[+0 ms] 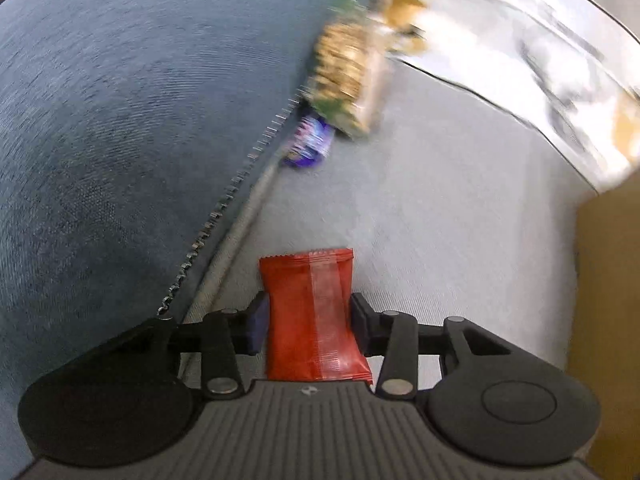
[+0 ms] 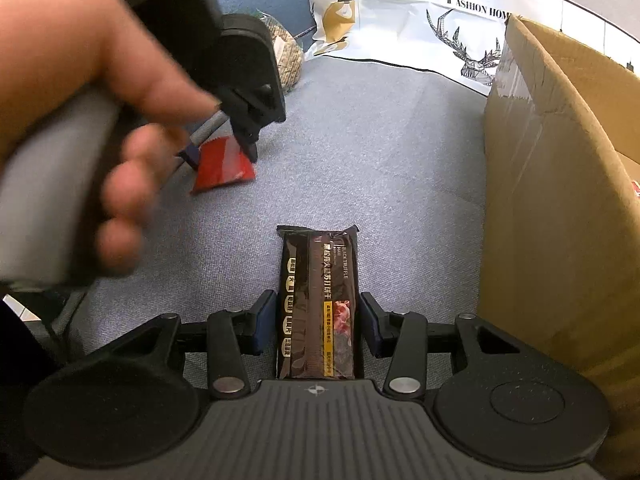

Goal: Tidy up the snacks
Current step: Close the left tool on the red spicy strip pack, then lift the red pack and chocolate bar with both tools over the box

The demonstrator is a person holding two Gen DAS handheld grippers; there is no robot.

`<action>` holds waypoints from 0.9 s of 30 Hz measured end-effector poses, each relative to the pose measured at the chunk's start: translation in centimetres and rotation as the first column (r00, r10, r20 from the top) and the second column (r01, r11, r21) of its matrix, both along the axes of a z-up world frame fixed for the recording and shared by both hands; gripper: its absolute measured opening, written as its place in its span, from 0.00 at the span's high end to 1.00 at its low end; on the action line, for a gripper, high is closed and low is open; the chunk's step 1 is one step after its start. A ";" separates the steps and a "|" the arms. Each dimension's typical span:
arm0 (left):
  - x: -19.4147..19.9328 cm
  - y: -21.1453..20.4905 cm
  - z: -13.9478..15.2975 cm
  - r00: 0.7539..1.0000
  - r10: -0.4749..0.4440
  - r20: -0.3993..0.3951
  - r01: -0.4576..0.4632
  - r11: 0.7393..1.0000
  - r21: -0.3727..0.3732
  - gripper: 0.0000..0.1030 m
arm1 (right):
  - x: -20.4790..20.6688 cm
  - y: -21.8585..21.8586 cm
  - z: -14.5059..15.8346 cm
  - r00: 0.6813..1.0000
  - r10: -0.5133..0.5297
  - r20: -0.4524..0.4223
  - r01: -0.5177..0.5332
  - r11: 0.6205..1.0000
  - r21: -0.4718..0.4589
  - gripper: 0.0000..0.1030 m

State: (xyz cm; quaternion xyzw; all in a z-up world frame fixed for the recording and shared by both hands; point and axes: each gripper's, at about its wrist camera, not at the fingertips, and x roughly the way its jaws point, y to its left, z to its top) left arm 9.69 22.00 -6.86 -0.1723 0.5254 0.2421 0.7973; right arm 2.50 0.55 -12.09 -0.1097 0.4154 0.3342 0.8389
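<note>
My left gripper [image 1: 306,320] is shut on a red snack packet [image 1: 316,320], held above the grey fabric surface [image 1: 440,240]. The right wrist view shows that gripper [image 2: 224,156] from the side with the red packet [image 2: 220,166] in its jaws and a hand around its handle. My right gripper [image 2: 318,320] is shut on a dark brown cracker packet [image 2: 318,304] with yellow label print, held upright just above the grey surface. In the left wrist view, blurred, a green and gold snack bag [image 1: 344,80] and a purple packet [image 1: 308,142] lie ahead by a zipper seam.
An open cardboard box [image 2: 560,200] stands close on the right. A white printed bag [image 2: 420,20] lies at the back. A woven basket [image 2: 286,54] sits behind the left gripper. Dark blue fabric [image 1: 120,120] lies left of the zipper seam.
</note>
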 end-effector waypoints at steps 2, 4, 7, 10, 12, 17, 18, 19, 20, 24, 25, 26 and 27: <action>-0.7 -0.2 0.6 0.993 -0.114 0.016 0.114 0.993 -0.013 0.55 | 0.0 0.0 0.0 1.000 -0.006 0.002 0.006 1.000 -0.002 0.57; -1.8 -0.5 1.5 0.971 -0.235 0.049 0.236 0.971 -0.022 0.54 | -0.1 0.0 0.1 1.000 -0.013 0.000 0.013 1.000 0.004 0.60; -3.0 -1.3 1.5 0.930 -0.360 0.075 0.364 0.930 -0.048 0.54 | -0.2 -0.1 0.1 1.000 -0.019 -0.008 0.019 1.000 0.014 0.60; -3.5 -2.3 0.3 0.906 -0.419 0.054 0.422 0.902 -0.086 0.52 | -0.1 -0.2 0.1 1.000 -0.017 -0.016 0.017 1.000 0.025 0.60; -4.0 -2.9 -0.1 0.895 -0.446 0.011 0.446 0.894 -0.041 0.50 | -0.1 -0.4 0.2 1.000 -0.015 -0.023 0.016 0.999 0.038 0.58; -4.0 -3.4 -0.8 0.894 -0.447 -0.044 0.446 0.895 -0.019 0.46 | -0.3 -0.4 0.1 1.000 -0.004 -0.012 0.005 0.999 0.048 0.54; -4.0 -3.6 -0.9 0.892 -0.449 -0.045 0.449 0.894 -0.016 0.46 | -0.3 -0.4 0.0 1.000 -0.003 -0.009 0.004 0.999 0.046 0.54; -3.9 -3.8 -0.9 0.891 -0.451 -0.049 0.451 0.892 -0.011 0.45 | -0.3 -0.3 0.0 1.000 -0.004 -0.008 0.004 0.999 0.046 0.53; -3.7 -3.7 -1.0 0.890 -0.454 -0.053 0.454 0.891 -0.005 0.44 | -0.3 -0.4 0.0 1.000 -0.004 -0.007 0.004 0.999 0.047 0.53; -3.6 -4.1 -0.9 0.886 -0.461 -0.061 0.462 0.887 0.010 0.42 | -0.5 -0.5 -0.1 1.000 0.002 0.000 -0.002 0.999 0.045 0.53; -3.5 -4.0 -1.0 0.885 -0.462 -0.061 0.463 0.886 0.011 0.40 | -0.6 -0.5 -0.1 1.000 0.004 0.002 -0.004 0.999 0.042 0.53; -3.4 -3.9 -1.1 0.885 -0.462 -0.063 0.464 0.886 0.010 0.39 | -0.7 -0.5 -0.1 1.000 0.005 0.004 -0.005 0.999 0.040 0.53; -3.4 -3.8 -1.1 0.885 -0.462 -0.063 0.464 0.886 0.010 0.39 | -0.7 -0.4 -0.1 1.000 0.006 0.007 -0.006 0.999 0.039 0.53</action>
